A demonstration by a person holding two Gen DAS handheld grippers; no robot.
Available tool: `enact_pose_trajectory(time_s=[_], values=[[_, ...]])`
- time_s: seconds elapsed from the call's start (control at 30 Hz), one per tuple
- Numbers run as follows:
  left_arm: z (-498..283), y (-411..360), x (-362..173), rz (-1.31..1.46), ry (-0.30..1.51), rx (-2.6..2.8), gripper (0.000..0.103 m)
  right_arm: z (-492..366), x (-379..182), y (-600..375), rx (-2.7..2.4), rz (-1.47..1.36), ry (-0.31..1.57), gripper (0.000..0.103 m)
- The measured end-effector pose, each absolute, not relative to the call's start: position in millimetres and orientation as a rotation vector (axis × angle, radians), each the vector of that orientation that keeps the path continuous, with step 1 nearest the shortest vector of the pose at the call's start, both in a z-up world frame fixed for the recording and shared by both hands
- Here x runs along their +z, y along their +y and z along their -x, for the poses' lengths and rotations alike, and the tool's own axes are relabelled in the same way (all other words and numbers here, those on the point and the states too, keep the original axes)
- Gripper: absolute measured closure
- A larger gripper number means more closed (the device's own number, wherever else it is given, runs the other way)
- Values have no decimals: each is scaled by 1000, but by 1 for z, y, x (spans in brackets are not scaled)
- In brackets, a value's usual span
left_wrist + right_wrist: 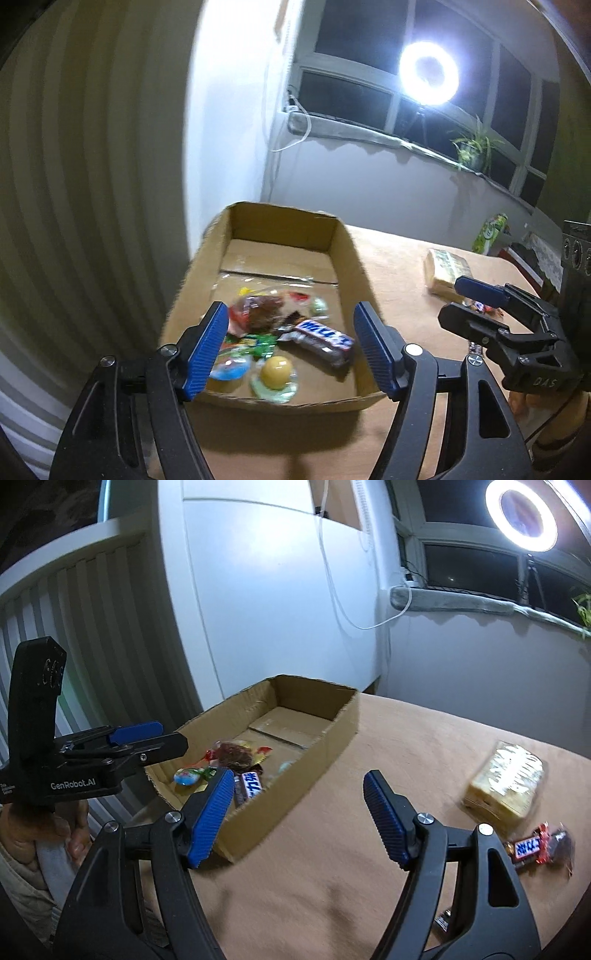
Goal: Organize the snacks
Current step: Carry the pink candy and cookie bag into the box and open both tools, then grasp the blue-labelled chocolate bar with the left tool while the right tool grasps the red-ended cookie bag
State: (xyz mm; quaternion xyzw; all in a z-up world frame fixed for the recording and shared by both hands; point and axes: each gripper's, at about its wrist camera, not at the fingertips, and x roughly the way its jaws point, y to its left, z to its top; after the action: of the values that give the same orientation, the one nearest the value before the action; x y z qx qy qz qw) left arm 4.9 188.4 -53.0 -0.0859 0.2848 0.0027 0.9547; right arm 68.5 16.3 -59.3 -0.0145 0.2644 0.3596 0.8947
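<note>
Cardboard box [347, 258]: open-topped, shallow, sitting at the counter's [369, 775] left edge by the wall. Lying inside at its near end: a brown chocolate bar [321, 341] with blue lettering, angled; a clear packet of dark brown snack [264, 310]; green-wrapped sweets [255, 341]; a round jelly cup with yellow centre [275, 376]; a blue-topped jelly cup [231, 369].
Loose on the counter, right of the box: a yellow wrapped cracker pack [506, 779], lying tilted; nearer, a second chocolate bar [526, 847] touching a red-edged dark packet [557, 843].
</note>
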Motion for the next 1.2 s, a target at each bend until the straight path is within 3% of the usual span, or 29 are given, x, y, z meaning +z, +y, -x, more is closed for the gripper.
enact_pose_trajectory(time_s=[0.53, 1.2], values=[[-39, 83, -36, -7, 618, -149, 32, -78, -71, -96, 611, -123, 533, 28], [-86, -61, -55, -255, 619, -461, 32, -98, -98, -241, 305, -220, 594, 28]])
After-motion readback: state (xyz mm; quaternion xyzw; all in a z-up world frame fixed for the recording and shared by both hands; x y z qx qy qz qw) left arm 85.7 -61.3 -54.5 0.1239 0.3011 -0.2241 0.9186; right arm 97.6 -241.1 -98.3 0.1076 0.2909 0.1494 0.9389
